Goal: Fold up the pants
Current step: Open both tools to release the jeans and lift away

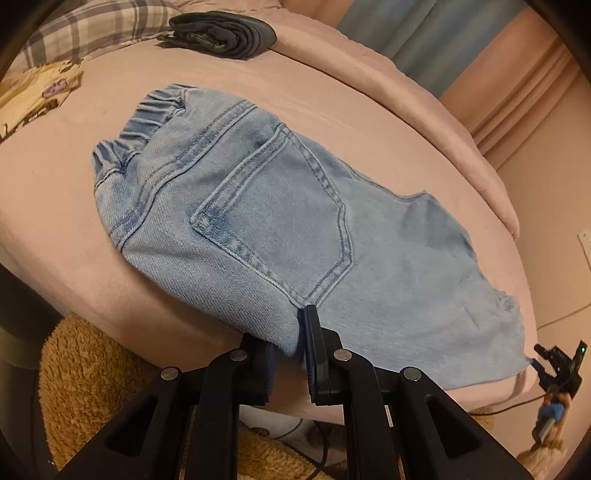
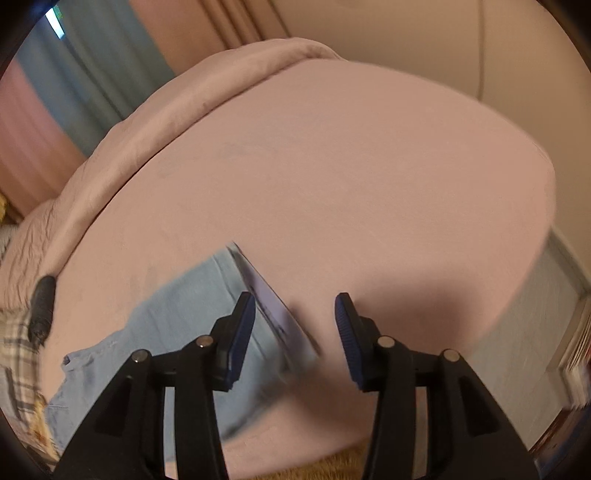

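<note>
Light blue jeans (image 1: pixel 266 206) lie folded on the pink bed (image 1: pixel 55 206), back pocket up, elastic waistband at the far left. My left gripper (image 1: pixel 291 339) is shut on the near folded edge of the jeans, denim pinched between its blue pads. In the right wrist view the jeans (image 2: pixel 177 317) show at lower left with their hem edge near the left finger. My right gripper (image 2: pixel 295 325) is open and empty above the bed, just right of that hem. The right gripper also shows in the left wrist view (image 1: pixel 554 365) at the far right, off the bed's edge.
A folded dark garment (image 1: pixel 221 33) lies at the back of the bed beside a plaid pillow (image 1: pixel 92 33). A cream patterned cloth (image 1: pixel 33 96) lies at the left. A tan fuzzy rug (image 1: pixel 96 387) covers the floor below the bed's edge. Curtains (image 2: pixel 74 92) hang behind.
</note>
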Motion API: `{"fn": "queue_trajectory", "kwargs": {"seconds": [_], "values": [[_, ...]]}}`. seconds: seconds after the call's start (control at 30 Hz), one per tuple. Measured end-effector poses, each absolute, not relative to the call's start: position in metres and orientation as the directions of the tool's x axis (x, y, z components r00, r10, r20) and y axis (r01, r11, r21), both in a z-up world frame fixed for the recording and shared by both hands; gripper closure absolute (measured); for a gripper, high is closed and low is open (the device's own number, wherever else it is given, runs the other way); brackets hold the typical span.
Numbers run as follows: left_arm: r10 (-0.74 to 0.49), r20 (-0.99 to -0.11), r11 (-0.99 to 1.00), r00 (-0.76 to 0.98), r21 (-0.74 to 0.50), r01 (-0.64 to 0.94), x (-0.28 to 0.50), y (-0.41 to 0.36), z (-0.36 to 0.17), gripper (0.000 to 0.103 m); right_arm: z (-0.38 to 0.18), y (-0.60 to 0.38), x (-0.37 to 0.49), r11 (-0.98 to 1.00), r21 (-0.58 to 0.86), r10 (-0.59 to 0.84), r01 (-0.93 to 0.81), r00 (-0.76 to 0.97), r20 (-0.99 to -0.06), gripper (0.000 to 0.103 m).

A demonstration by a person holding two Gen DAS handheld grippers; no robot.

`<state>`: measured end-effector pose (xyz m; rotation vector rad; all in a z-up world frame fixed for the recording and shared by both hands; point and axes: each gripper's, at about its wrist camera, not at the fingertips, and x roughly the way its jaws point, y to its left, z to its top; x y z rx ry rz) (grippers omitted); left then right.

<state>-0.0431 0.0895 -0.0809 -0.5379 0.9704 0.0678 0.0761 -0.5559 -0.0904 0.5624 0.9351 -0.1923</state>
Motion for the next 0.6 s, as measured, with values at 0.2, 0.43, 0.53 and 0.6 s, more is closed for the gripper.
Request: {"fn": "queue_trajectory", "kwargs": {"seconds": [0.2,0.43,0.53,0.6], "values": [[-0.182,-0.798,0.865,0.575,-0.407,-0.291,-0.043,0.088,-0.081,0.093,-0.126,-0.559,0.056,0.774,0.482,0.196,0.412,0.567,-0.800,0.068],[-0.182,-0.798,0.869,0.575,-0.404,-0.285,-0.043,0.086,-0.079,0.093,-0.107,-0.543,0.043,0.764,0.527,0.170,0.373,0.671,-0.721,0.096],[-0.195,-0.796,0.864,0.574,-0.416,-0.284,-0.044,0.087,-0.081,0.093,-0.090,-0.544,0.015,0.742,0.567,0.153,0.357,0.733,-0.662,0.096],[-0.197,-0.797,0.863,0.571,-0.418,-0.285,-0.043,0.088,-0.082,0.093,-0.089,-0.543,0.003,0.729,0.576,0.143,0.369,0.741,-0.656,0.096]]}}
